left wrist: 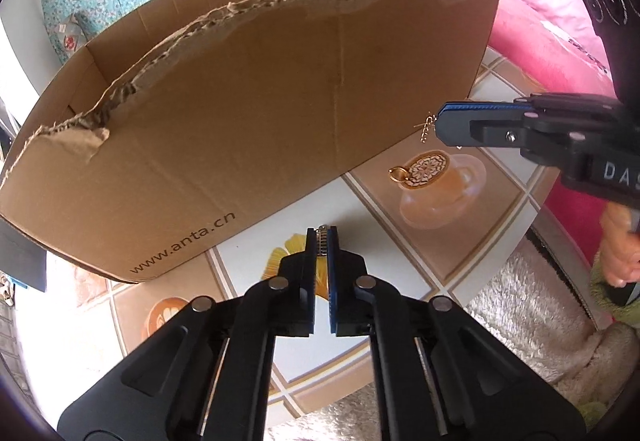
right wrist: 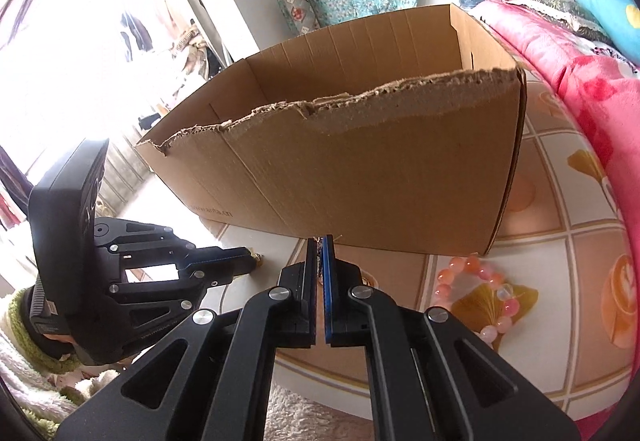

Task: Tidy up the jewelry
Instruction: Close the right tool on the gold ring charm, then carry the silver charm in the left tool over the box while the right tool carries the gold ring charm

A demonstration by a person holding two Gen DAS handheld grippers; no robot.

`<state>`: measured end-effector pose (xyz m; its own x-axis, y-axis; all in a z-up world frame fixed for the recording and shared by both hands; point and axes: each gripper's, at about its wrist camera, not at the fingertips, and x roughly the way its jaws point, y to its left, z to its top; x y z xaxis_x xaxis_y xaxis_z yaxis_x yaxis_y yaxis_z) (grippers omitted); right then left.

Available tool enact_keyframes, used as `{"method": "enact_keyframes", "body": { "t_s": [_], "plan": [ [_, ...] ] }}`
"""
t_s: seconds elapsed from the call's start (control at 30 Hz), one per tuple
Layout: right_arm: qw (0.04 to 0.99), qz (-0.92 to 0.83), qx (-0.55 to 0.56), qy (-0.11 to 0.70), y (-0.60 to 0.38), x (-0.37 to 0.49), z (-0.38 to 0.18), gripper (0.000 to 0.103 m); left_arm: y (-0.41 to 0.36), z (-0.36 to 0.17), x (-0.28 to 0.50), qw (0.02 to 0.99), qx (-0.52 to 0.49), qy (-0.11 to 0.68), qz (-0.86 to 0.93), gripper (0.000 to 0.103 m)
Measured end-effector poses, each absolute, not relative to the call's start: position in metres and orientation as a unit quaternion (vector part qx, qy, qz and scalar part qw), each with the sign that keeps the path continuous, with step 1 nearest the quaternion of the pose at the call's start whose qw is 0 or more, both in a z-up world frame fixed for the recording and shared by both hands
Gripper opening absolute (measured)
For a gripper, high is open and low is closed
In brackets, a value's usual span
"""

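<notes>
Both pairs of fingers were pressed together on jewelry. Left gripper [left wrist: 321, 237] stood over the tiled tabletop [left wrist: 400, 233] just in front of the cardboard box [left wrist: 248, 113], its pads clamped on a small silvery piece [left wrist: 321, 241] that showed only as a ribbed sliver at the tips; what kind of piece it was could not be told. Right gripper [left wrist: 438, 124] reached in from the side, level, near the box's right corner, and pinched a thin pale chain [left wrist: 427, 127] whose links dangled just off its tip, clear of the table. In the right wrist view that chain was a dark thread between the closed pads. A gold ring [left wrist: 397, 174] lay on the tabletop below the right gripper, apart from both. A pink bead bracelet [right wrist: 476, 295] lay on the table right of the right gripper's fingers, near the box's corner, untouched.
</notes>
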<state>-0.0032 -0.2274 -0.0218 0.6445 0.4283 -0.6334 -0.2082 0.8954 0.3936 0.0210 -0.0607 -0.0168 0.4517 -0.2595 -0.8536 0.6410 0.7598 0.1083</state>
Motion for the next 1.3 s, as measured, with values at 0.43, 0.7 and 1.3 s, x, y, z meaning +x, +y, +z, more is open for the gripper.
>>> {"method": "enact_keyframes", "body": {
  "t_s": [0.43,0.7,1.3],
  "plan": [
    [0.895,0.202,0.181,0.354,-0.233,-0.005,-0.025,0.003,-0.059,-0.004,0.022,0.83,0.213,0.444,-0.26,0.004],
    [0.907,0.201,0.172,0.328,-0.228,-0.023,-0.001,0.003,-0.055,0.031,-0.008,0.853,0.196,0.392,-0.284,0.004],
    [0.926,0.193,0.172,0.276,-0.245,0.02,0.082,0.003,-0.035,0.104,0.033,0.886,0.101,0.313,-0.327,0.004]
  ]
}}
